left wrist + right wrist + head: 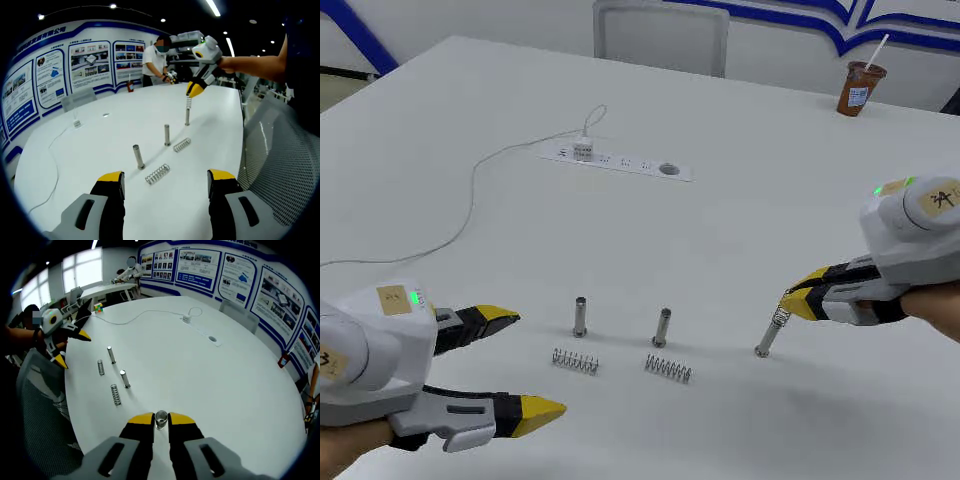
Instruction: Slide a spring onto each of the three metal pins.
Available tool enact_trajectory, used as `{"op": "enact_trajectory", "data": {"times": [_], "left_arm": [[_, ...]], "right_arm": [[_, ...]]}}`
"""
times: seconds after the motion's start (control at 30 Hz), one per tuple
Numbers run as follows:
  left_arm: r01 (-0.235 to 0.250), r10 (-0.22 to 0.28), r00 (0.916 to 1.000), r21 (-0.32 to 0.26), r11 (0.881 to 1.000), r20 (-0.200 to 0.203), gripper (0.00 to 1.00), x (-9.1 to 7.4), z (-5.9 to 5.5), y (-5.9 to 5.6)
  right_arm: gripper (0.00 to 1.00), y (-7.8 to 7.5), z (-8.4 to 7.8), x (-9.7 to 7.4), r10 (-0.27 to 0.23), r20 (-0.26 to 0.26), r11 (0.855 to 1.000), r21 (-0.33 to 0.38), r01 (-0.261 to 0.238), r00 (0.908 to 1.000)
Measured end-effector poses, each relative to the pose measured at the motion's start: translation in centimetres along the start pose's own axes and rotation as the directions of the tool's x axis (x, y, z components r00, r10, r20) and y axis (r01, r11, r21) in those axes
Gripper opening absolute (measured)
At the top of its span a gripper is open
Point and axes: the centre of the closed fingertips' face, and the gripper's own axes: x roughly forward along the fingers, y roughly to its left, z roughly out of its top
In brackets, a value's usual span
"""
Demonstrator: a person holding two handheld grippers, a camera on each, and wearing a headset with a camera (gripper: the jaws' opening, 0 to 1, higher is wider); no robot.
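Now R-claw (788,303) w/ spring (780,318), cup (860,92) w/ straw (876,50)

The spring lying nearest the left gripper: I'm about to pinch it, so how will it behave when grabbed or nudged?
The spring lies on its side on the smooth table, so a nudge would probably roll it. Its thin open coils look light and would likely squash or bend under a hard pinch.

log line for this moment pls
right gripper shut on spring atop tilted pin | left gripper open | two springs loose on table | two pins bare
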Motion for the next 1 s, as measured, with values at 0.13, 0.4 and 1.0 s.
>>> {"op": "enact_trajectory", "data": {"times": [0.13,0.4,1.0], "left_arm": [[-0.001,0.001,1.0,-0.001,1.0,0.0,0.69,0.0,0.0,0.0],[0.0,0.0,1.0,-0.005,1.0,-0.008,0.68,-0.1,-0.3,0.0],[0.003,-0.003,0.9999,-0.003,1.0,-0.017,0.68,0.0,-0.3,-0.1]], "right_arm": [[0.12,0.0,-0.3,0.2,0.003,-0.005,1.0,0.005,-0.003,1.0],[0.12,-0.1,-0.7,0.7,0.001,-0.007,1.0,0.009,0.0,1.0],[0.12,-0.2,-2.3,2.6,0.002,-0.013,1.0,0.031,-0.002,0.9999]]}}
